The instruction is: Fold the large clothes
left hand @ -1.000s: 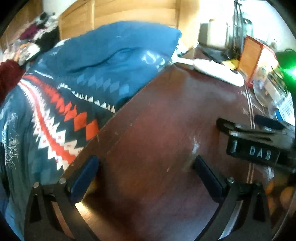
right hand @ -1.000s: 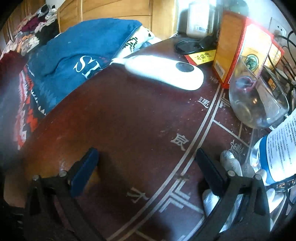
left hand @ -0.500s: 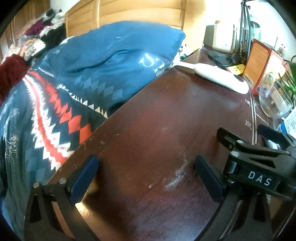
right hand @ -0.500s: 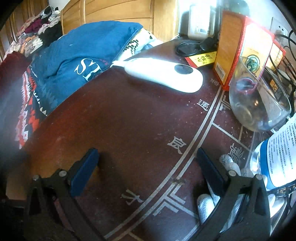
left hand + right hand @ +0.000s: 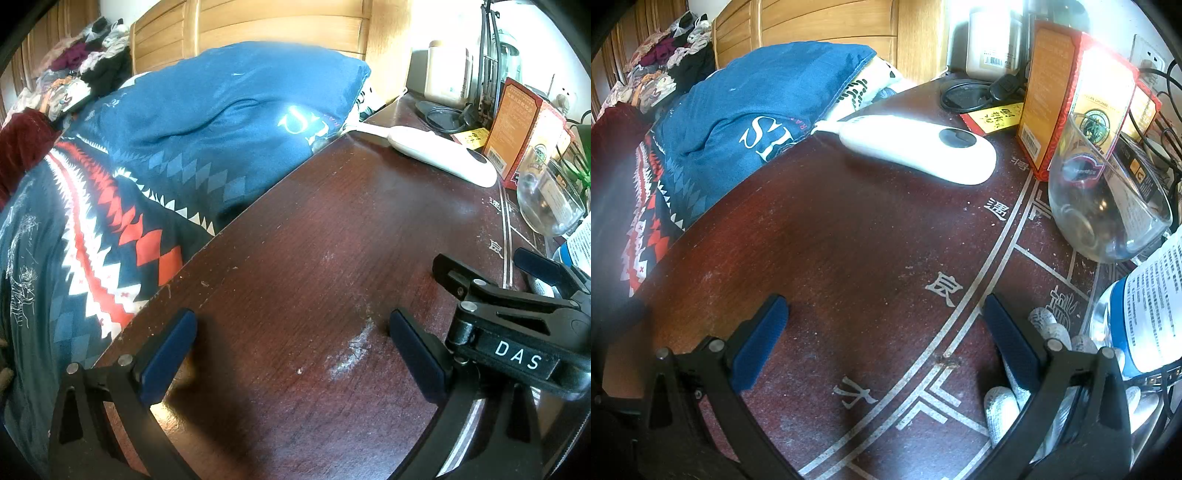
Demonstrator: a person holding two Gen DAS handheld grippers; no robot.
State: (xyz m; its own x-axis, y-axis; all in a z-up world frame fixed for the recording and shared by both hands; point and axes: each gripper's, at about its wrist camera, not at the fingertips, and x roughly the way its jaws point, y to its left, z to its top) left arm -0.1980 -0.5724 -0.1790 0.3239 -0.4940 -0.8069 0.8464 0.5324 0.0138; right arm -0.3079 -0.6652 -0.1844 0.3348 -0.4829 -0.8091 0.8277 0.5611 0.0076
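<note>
1. Dark reddish wooden table [image 5: 332, 258], scuffed, with pale inlaid lines and characters.
2. Slatted light-wood headboard [image 5: 277, 26] stands behind.
3. Bright daylight washes the far right corner.

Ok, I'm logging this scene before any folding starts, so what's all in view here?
Table: one, dark red-brown wood with pale inlaid lines and characters, under both tools.
Blue pillow: one, blue with white lettering, on the bed beside the table.
Patterned bedding: one, navy, red and white, beside the table's edge.
Clothes pile: mixed colours, far back by the headboard.
White device: one, white with a dark round spot, on the table.
Orange box: one, upright, table's far side.
Glass: one, clear, tilted, near the box.
Left tool: open, empty, over the table.
Right tool: open, empty, over the table.
</note>
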